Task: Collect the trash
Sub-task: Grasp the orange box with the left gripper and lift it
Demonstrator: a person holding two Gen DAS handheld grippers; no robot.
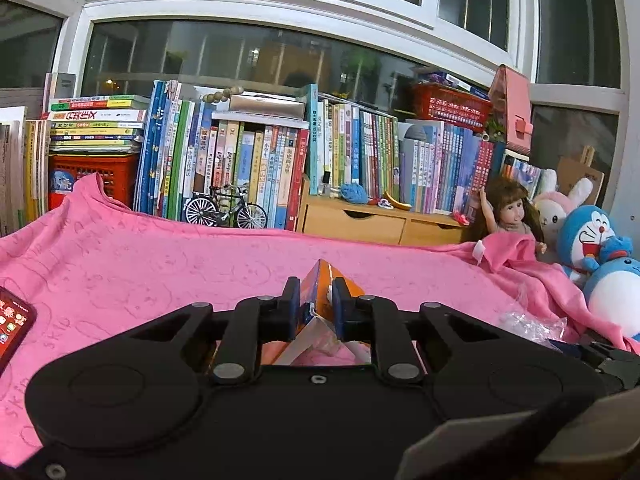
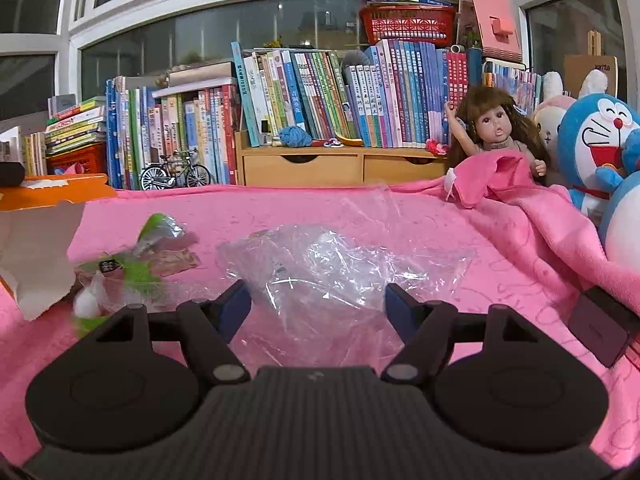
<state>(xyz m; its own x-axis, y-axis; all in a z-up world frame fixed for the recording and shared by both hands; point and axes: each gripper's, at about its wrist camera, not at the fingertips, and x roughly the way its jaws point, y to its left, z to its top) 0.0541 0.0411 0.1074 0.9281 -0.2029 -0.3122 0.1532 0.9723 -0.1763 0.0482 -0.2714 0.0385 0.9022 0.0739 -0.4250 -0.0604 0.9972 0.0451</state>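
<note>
My left gripper (image 1: 316, 300) is shut on a flattened orange carton (image 1: 352, 286), which stands up between the blue pads above the pink blanket (image 1: 160, 272). In the right wrist view the same carton (image 2: 52, 188) shows at the far left, its torn grey inside facing me. My right gripper (image 2: 316, 300) is open over a crumpled clear plastic bag (image 2: 320, 256), which lies between the wide-set fingers. A green wrapper (image 2: 132, 268) with bits of white tissue lies left of that gripper. The bag's edge (image 1: 532, 320) also appears low right in the left wrist view.
A red phone (image 1: 12, 320) lies at the blanket's left edge. A doll (image 2: 492, 128) and plush toys (image 2: 592, 144) crowd the right side. Books (image 2: 320, 92), a wooden drawer unit (image 2: 340, 168) and a model bicycle (image 2: 176, 176) line the back. A black block (image 2: 600, 324) sits at right.
</note>
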